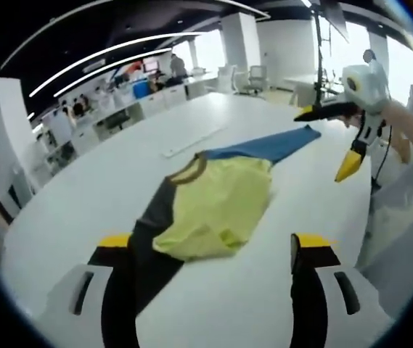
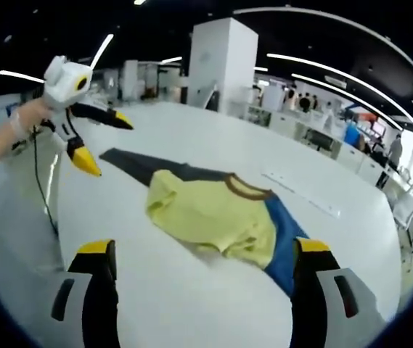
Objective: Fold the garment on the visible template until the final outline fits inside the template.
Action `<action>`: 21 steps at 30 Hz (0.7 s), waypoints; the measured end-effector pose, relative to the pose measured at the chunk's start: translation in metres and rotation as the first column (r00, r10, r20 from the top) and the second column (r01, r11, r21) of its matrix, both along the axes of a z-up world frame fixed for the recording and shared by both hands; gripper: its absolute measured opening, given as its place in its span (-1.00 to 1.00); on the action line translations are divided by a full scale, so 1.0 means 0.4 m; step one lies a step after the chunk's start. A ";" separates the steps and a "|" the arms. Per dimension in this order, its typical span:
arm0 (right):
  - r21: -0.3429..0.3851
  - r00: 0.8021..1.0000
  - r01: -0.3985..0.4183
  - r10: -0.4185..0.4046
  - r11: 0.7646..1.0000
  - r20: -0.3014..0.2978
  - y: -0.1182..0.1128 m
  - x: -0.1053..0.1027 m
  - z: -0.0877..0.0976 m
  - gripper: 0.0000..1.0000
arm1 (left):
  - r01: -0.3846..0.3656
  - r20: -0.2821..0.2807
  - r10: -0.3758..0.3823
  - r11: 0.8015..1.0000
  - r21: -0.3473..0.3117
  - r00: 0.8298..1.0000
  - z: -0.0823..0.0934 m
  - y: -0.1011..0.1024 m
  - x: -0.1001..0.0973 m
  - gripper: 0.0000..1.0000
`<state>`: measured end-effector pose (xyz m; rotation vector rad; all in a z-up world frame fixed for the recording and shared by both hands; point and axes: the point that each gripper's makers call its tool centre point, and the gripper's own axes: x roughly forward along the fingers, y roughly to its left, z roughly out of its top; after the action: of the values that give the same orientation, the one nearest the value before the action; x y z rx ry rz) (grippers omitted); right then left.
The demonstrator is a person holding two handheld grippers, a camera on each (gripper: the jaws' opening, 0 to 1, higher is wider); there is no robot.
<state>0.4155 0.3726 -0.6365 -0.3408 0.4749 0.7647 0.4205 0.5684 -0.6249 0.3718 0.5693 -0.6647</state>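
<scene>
A garment lies flat on the white table [image 1: 61, 210]: yellow body [image 1: 217, 206], brown collar, one black sleeve [image 1: 148, 217] and one blue sleeve [image 1: 271, 145]. In the left gripper view my left gripper [image 1: 213, 250] hovers open over its near end, with the black sleeve running toward the left jaw. My right gripper [image 1: 326, 143] hangs open above the blue sleeve's tip, held by a hand. In the right gripper view the yellow body [image 2: 206, 210] lies ahead of the open right gripper [image 2: 202, 250], blue sleeve [image 2: 282, 243] by the right jaw. The left gripper [image 2: 108, 145] floats open above the black sleeve [image 2: 137, 163].
A thin pale strip [image 1: 191, 141] lies on the table beyond the collar, also seen as a strip [image 2: 300, 192] past the garment. A cable [image 2: 43, 188] dangles from the left gripper. Desks, chairs and people [image 1: 112, 101] stand around the table's far side, with a pillar [image 2: 221, 65].
</scene>
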 end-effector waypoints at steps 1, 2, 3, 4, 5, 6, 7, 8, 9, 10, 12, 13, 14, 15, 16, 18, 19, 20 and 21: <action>-0.001 1.000 0.004 -0.004 1.000 -0.002 -0.002 0.002 -0.003 0.99 | 0.004 -0.004 -0.004 1.000 0.001 1.000 -0.003 -0.002 0.004 0.65; -0.002 1.000 0.005 -0.005 1.000 -0.002 -0.004 0.004 -0.006 0.99 | 0.006 -0.005 -0.006 1.000 0.002 1.000 -0.005 -0.003 0.008 0.61; -0.002 1.000 0.007 -0.007 1.000 -0.003 -0.006 0.005 -0.007 0.99 | 0.009 -0.007 -0.009 1.000 0.003 1.000 -0.006 -0.004 0.012 0.58; 0.000 1.000 0.009 -0.009 1.000 -0.005 -0.007 0.007 -0.009 0.99 | 0.013 -0.011 -0.013 1.000 0.002 1.000 -0.009 -0.006 0.017 0.55; 0.000 1.000 0.010 -0.010 1.000 -0.007 -0.008 0.008 -0.011 0.99 | 0.015 -0.012 -0.015 1.000 0.001 1.000 -0.011 -0.008 0.021 0.52; 0.000 1.000 0.010 -0.010 1.000 -0.009 -0.008 0.008 -0.013 0.99 | 0.015 -0.013 -0.015 1.000 0.002 1.000 -0.013 -0.009 0.025 0.50; -0.001 1.000 0.010 -0.010 1.000 -0.012 -0.008 0.008 -0.017 0.99 | 0.015 -0.013 -0.015 1.000 0.006 1.000 -0.016 -0.009 0.029 0.50; -0.001 1.000 0.010 -0.010 1.000 -0.014 -0.008 0.008 -0.019 0.99 | 0.016 -0.011 -0.016 1.000 0.012 1.000 -0.018 -0.009 0.035 0.50; -0.001 1.000 0.010 -0.010 1.000 -0.017 -0.007 0.008 -0.022 0.99 | 0.020 -0.011 -0.020 1.000 0.013 1.000 -0.021 -0.009 0.041 0.47; 0.000 1.000 0.009 -0.009 1.000 -0.020 -0.007 0.008 -0.025 0.99 | 0.023 -0.018 -0.023 1.000 0.013 1.000 -0.024 -0.011 0.044 0.40; -0.001 1.000 0.008 -0.008 1.000 -0.027 -0.006 0.007 -0.032 0.99 | 0.017 -0.044 -0.017 1.000 -0.002 0.999 -0.034 -0.012 0.053 0.30; -0.002 0.999 0.009 -0.009 1.000 -0.031 -0.007 0.008 -0.036 0.99 | 0.012 -0.048 -0.013 1.000 -0.002 0.999 -0.039 -0.011 0.062 0.28; -0.003 0.999 0.009 -0.009 1.000 -0.034 -0.008 0.008 -0.038 0.99 | 0.019 -0.045 -0.019 1.000 0.003 0.999 -0.043 -0.012 0.067 0.27; -0.002 0.999 0.009 -0.009 1.000 -0.037 -0.009 0.008 -0.040 0.99 | 0.020 -0.045 -0.020 1.000 0.004 0.999 -0.045 -0.013 0.071 0.25; -0.001 0.999 0.010 -0.010 1.000 -0.038 -0.009 0.009 -0.041 0.99 | 0.019 -0.048 -0.019 1.000 0.004 0.999 -0.048 -0.013 0.075 0.19; 0.002 0.999 0.011 -0.011 1.000 -0.042 -0.010 0.011 -0.043 0.99 | 0.025 -0.062 -0.024 1.000 0.009 0.998 -0.057 -0.017 0.081 0.15; 0.000 0.999 0.013 -0.013 1.000 -0.043 -0.011 0.013 -0.046 0.99 | 0.023 -0.066 -0.022 1.000 0.012 0.998 -0.061 -0.018 0.085 0.16; -0.004 0.999 0.015 -0.015 1.000 -0.043 -0.012 0.015 -0.049 0.99 | 0.020 -0.074 -0.019 1.000 0.016 0.997 -0.066 -0.017 0.087 0.14; -0.011 0.999 0.015 -0.015 1.000 -0.044 -0.013 0.016 -0.053 0.99 | 0.025 -0.093 -0.023 0.999 0.024 0.995 -0.076 -0.018 0.087 0.08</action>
<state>0.4221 0.3673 -0.6577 -0.3308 0.5230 0.7563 0.4553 0.5612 -0.6554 0.3731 0.6624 -0.7010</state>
